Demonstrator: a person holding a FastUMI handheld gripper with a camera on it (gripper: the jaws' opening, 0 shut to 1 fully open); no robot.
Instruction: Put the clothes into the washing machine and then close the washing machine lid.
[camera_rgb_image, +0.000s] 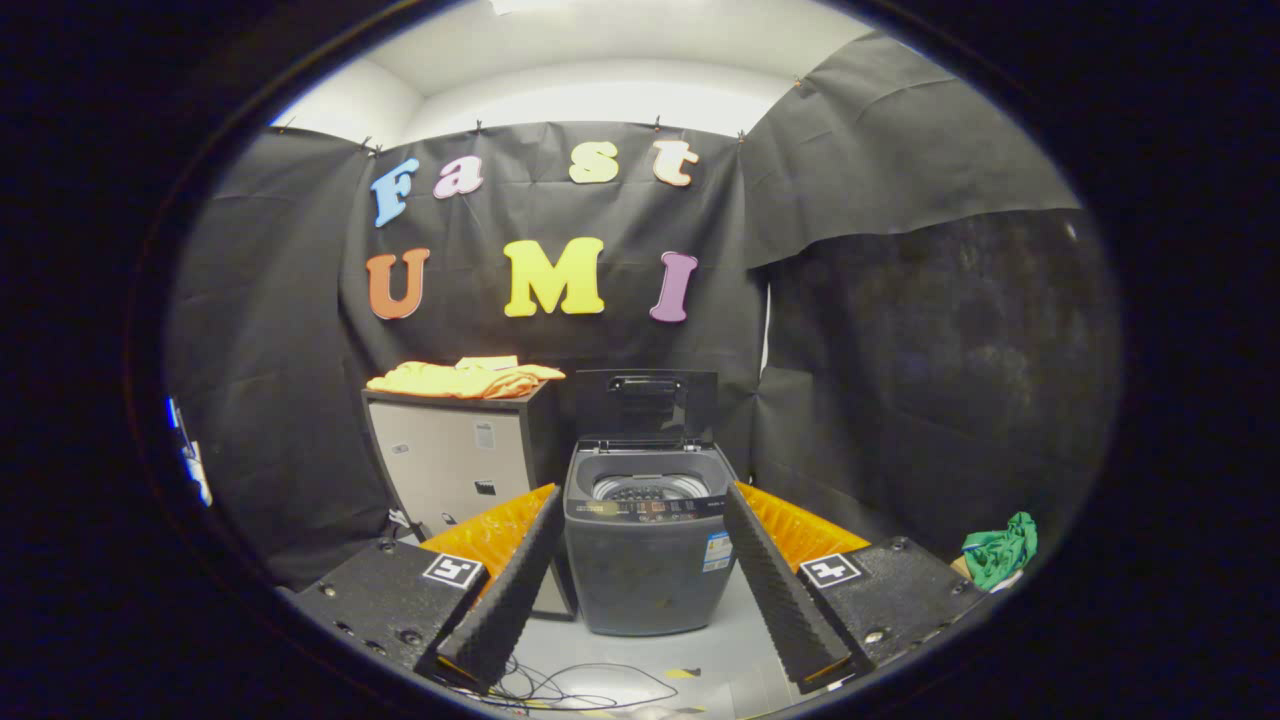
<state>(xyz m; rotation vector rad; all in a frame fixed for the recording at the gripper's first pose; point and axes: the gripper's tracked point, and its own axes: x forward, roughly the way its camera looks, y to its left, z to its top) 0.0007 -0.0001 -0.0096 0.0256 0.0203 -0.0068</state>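
**Gripper spread ahead of open washer**

The gripper is held with its jaws spread wide and nothing between the fingers. Loose cables lie on the floor below the fingers, in front of the washer.

The washer stands on the floor beyond the fingertips, framed in the gap between them. Its lid is raised upright at the back, and the drum is exposed.

A cabinet stands just beside the washer, on its left. The orange clothes lie piled on top of the cabinet, level with the raised lid and well apart from the gripper.

A green cloth lies well to the right of the washer, outside the right finger.

Black cloth walls close the booth behind and on both sides of the washer.
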